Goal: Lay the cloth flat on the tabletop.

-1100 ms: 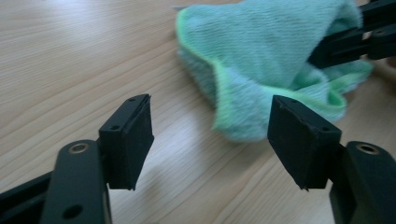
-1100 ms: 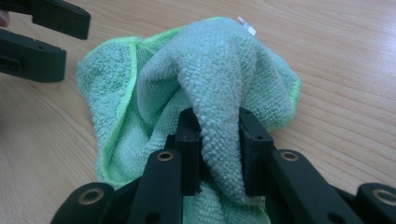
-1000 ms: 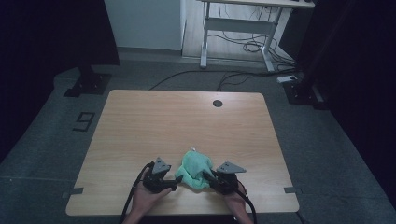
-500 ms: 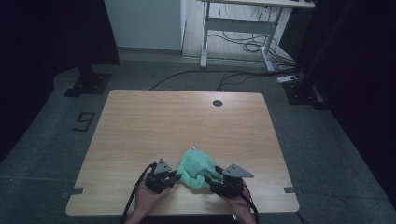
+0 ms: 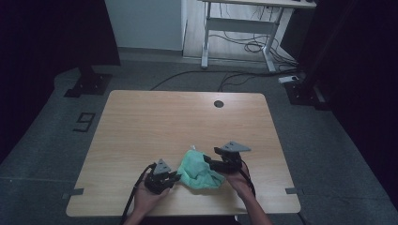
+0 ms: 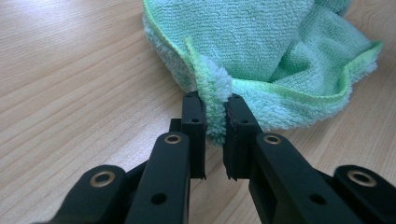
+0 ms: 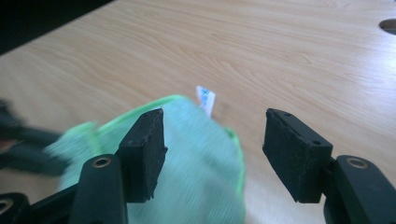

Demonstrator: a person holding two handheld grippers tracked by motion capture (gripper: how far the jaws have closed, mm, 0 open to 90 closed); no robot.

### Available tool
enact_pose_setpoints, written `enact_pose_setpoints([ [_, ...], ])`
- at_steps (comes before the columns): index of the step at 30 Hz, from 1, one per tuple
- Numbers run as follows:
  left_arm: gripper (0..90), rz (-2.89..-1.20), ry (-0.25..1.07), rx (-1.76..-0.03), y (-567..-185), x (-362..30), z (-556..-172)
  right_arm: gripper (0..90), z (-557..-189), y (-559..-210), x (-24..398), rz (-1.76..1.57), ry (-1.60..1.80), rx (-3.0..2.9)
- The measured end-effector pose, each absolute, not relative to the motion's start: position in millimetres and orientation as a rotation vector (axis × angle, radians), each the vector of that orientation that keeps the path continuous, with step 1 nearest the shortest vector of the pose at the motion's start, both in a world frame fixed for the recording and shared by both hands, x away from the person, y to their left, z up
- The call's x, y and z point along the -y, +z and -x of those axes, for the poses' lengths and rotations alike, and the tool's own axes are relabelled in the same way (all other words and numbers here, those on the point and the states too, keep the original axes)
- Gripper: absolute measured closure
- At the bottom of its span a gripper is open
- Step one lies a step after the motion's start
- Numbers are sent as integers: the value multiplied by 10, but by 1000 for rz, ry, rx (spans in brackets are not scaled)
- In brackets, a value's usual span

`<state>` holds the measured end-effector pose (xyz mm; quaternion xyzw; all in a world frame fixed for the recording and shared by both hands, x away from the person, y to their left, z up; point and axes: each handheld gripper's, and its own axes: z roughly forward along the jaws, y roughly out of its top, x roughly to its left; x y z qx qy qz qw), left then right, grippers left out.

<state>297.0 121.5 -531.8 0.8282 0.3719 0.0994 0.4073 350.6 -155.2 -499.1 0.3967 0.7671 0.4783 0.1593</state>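
Since the earlier high views, our right gripper point(image 5: 210, 162) has lifted and swung toward the right of the frame, and its jaws have just been opening; they now stand wide apart with nothing between the pads, the green cloth point(image 7: 196, 172) lying below and behind them in the right gripper view. Our left gripper point(image 6: 215, 119) has kept its place while its jaws have just been closing, and they are now clamped on a fluffy fold of the cloth's hem.

The cloth point(image 5: 199, 168) sits bunched in the lower middle of the high view, between the two grippers on the wooden table point(image 5: 155, 122). We judge that the hold has passed from right to left, freeing the right gripper to take a new corner.

Motion blur smears the cloth's left part in the right gripper view, and a small white label point(image 7: 205, 99) at its far edge is too soft to read.
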Motion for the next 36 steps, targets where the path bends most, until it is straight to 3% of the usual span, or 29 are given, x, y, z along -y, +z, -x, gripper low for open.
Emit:
enact_pose_setpoints([
  [7,810,-2081,252,-942,-5331,-1233,-2988,391,-3896,-5051,1281,-1117,1328,-2289],
  [21,812,-2085,250,-955,-5355,-1255,-3003,416,-4000,-5305,1082,-1125,1243,-2407],
  [30,812,-2085,256,-962,-5362,-1264,-3009,556,-4013,-5423,1034,-1094,1152,-2486],
  [31,812,-2085,256,-965,-5365,-1266,-3010,624,-4001,-5431,1026,-1079,1139,-2482],
  [36,812,-2085,258,-969,-5373,-1275,-3013,786,-3994,-5422,1030,-1063,1139,-2509],
])
